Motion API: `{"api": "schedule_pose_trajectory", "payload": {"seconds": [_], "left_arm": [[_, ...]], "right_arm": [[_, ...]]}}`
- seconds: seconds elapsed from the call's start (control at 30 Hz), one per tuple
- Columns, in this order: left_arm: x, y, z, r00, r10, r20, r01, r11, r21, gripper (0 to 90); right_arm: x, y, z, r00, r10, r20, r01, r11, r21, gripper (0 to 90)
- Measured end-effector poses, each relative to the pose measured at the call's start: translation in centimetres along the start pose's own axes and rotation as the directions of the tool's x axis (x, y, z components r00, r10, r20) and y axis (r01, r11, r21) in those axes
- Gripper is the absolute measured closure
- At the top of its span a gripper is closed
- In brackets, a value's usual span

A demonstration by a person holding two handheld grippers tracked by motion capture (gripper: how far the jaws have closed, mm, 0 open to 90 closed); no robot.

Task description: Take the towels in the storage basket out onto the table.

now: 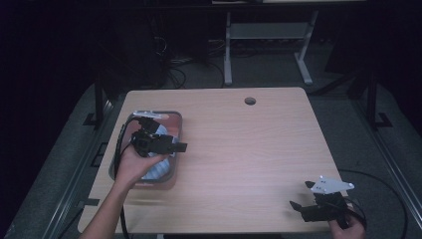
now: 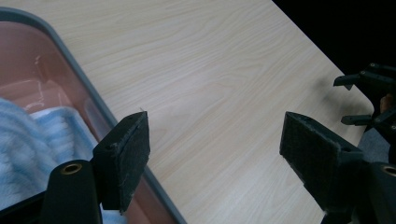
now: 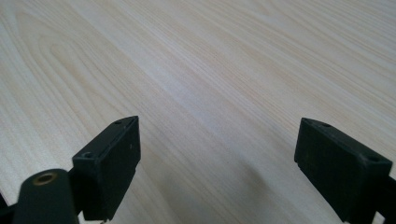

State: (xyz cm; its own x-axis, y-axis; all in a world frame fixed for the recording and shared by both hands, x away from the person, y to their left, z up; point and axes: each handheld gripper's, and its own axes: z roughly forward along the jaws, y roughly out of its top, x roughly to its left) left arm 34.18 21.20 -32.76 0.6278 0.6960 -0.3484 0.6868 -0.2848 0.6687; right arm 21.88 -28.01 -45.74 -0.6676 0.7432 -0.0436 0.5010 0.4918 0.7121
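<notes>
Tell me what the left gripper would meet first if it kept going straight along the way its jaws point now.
Probably bare table. The left gripper, jaws apart and empty, points past the tray's grey rim across open wood. Farther along that line, near the table's far corner, sits the right gripper; depth is hard to judge.

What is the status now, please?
Left gripper open, empty, over tray edge. Blue towel lies in tray. Right gripper open, empty, over bare table.

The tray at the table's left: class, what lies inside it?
Inside the tray lies a light blue towel, bunched up. The left claw and hand cover part of it, so anything beneath stays hidden.
</notes>
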Motion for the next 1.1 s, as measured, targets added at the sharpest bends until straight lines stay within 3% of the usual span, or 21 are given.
{"api": "schedule_pose_trajectory", "payload": {"seconds": [0.33, 0.5, 0.6, 0.93, 1.03, 1.07, 1.1], "left_arm": [[2.3, -0.4, -1.5, 0.9974, -0.049, -0.053, 0.048, 0.9988, -0.009, 24.5], [4.1, -1.1, -2.1, 0.9903, -0.092, -0.104, 0.091, 0.9958, -0.008, 24.5], [4.6, -1.3, -2.2, 0.9882, -0.105, -0.112, 0.104, 0.9945, -0.014, 24.5], [6.5, -2.0, -2.4, 0.9734, -0.143, -0.179, 0.147, 0.9891, 0.008, 24.1], [7.3, -2.4, -2.0, 0.9637, -0.158, -0.215, 0.167, 0.9855, 0.026, 24.2], [7.3, -2.4, -2.0, 0.9637, -0.158, -0.215, 0.167, 0.9855, 0.026, 24.2], [7.6, -2.5, -1.6, 0.9557, -0.172, -0.239, 0.187, 0.9816, 0.039, 24.3]], "right_arm": [[0.1, 0.0, 0.0, 1.0, -0.002, 0.003, 0.002, 1.0, 0.0, 13.8], [0.1, 0.0, 0.0, 0.9999, 0.011, -0.007, -0.011, 1.0, -0.004, 13.8], [0.1, 0.0, 0.0, 0.9999, 0.007, -0.008, -0.007, 1.0, -0.005, 13.8], [0.0, 0.0, 0.0, 1.0, 0.004, -0.005, -0.004, 1.0, -0.006, 13.8], [0.1, 0.0, 0.1, 0.9998, 0.019, -0.011, -0.019, 1.0, -0.001, 13.8], [0.1, 0.0, 0.1, 0.9998, 0.019, -0.011, -0.019, 1.0, -0.001, 13.8], [0.2, 0.0, 0.1, 0.9999, 0.011, -0.012, -0.011, 1.0, 0.0, 13.8]]}}
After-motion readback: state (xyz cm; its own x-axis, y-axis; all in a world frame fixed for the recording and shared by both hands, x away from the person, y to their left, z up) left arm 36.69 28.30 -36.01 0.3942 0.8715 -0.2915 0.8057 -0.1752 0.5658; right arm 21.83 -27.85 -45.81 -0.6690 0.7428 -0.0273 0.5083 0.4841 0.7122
